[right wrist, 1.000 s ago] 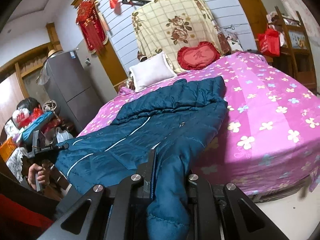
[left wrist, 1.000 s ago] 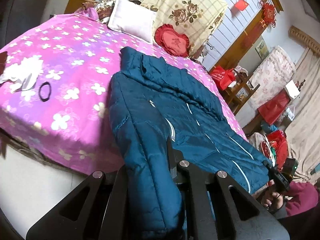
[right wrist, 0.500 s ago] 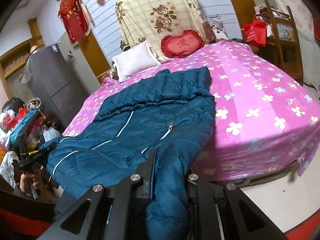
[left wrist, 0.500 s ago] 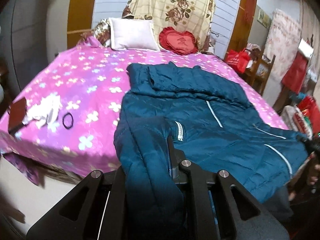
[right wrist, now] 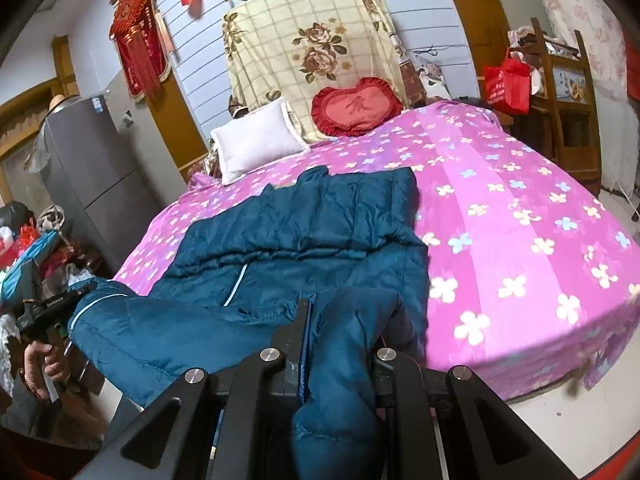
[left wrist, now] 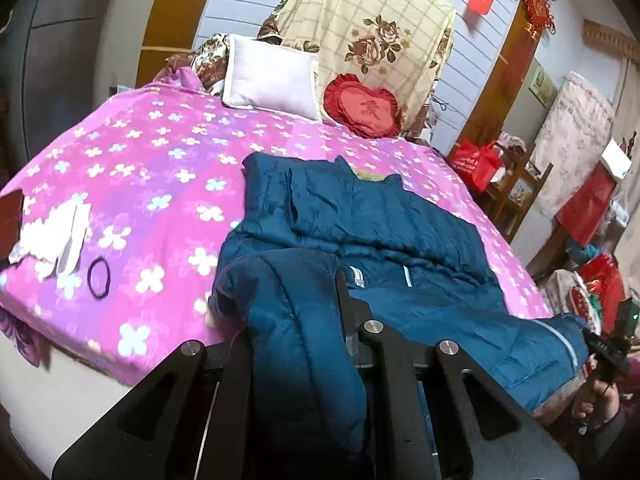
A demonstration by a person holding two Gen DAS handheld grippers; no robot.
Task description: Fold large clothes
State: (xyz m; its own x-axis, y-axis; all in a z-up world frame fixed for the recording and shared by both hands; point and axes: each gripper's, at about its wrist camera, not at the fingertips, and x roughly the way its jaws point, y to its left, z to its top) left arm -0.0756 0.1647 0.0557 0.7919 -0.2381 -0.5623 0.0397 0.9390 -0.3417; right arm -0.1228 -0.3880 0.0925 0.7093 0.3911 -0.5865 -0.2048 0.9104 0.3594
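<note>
A teal quilted jacket [left wrist: 380, 220] lies lengthwise on the pink flowered bed [left wrist: 132, 168], collar toward the pillows. My left gripper [left wrist: 320, 300] is shut on one hem corner, and the fabric drapes over its left finger. In the right wrist view the same jacket [right wrist: 320, 220] is seen, with my right gripper [right wrist: 340, 320] shut on the other hem corner. The hem hangs stretched between the two grippers at the foot of the bed. Each view shows the other gripper in a hand: the right gripper [left wrist: 604, 348] and the left gripper [right wrist: 40, 308].
A white pillow [left wrist: 272, 76] and a red heart cushion [left wrist: 364, 108] lie at the head. A black hair tie [left wrist: 99, 273], white cloth [left wrist: 52, 236] and a dark wallet [left wrist: 10, 216] sit near the bed's left edge. A grey fridge [right wrist: 88, 172] and wooden shelves [right wrist: 560, 92] flank the bed.
Both grippers have risen with the hem held in them, lifting the jacket's lower part off the bed's foot edge. The left wrist view has swung to face the headboard more squarely.
</note>
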